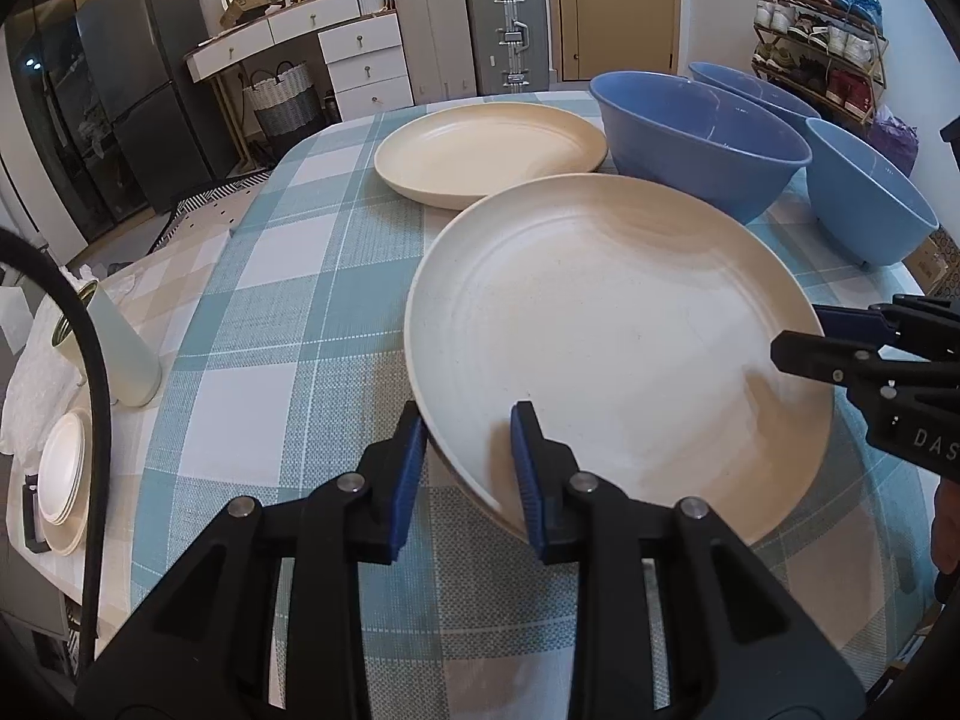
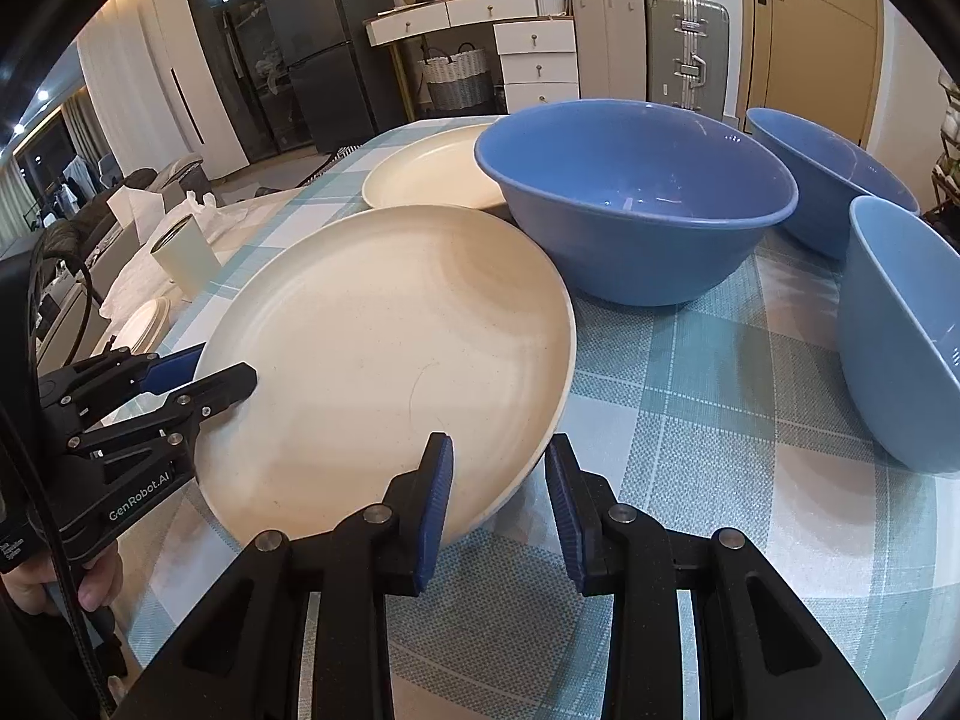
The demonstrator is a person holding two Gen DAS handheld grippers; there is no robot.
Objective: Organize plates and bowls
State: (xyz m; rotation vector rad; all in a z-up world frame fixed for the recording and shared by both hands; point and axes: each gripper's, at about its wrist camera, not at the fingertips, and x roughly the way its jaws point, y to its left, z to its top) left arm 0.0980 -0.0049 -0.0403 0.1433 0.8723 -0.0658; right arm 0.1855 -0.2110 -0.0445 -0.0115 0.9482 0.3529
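Note:
A large cream plate [image 1: 600, 330] [image 2: 390, 330] hangs tilted just above the checked tablecloth [image 1: 288, 300], held from two sides. My left gripper [image 1: 468, 426] [image 2: 204, 375] is shut on its near-left rim, one blue pad over the rim and one under it. On the opposite rim my right gripper [image 2: 501, 468] [image 1: 798, 336] is shut the same way. A second cream plate [image 1: 486, 150] [image 2: 432, 174] lies flat behind it. Three blue bowls stand at the back right: a big one [image 1: 696, 144] [image 2: 636, 204], one behind it [image 1: 750, 90] [image 2: 822, 168], and one at the right edge [image 1: 864, 192] [image 2: 900, 330].
On a lower side surface to the left stand a pale cup [image 1: 120, 348] and a stack of small white plates [image 1: 63, 474]. A black cable [image 1: 96, 396] hangs there. A person's hand [image 2: 90, 576] grips the left tool. Suitcases, drawers and a shoe rack stand beyond the table.

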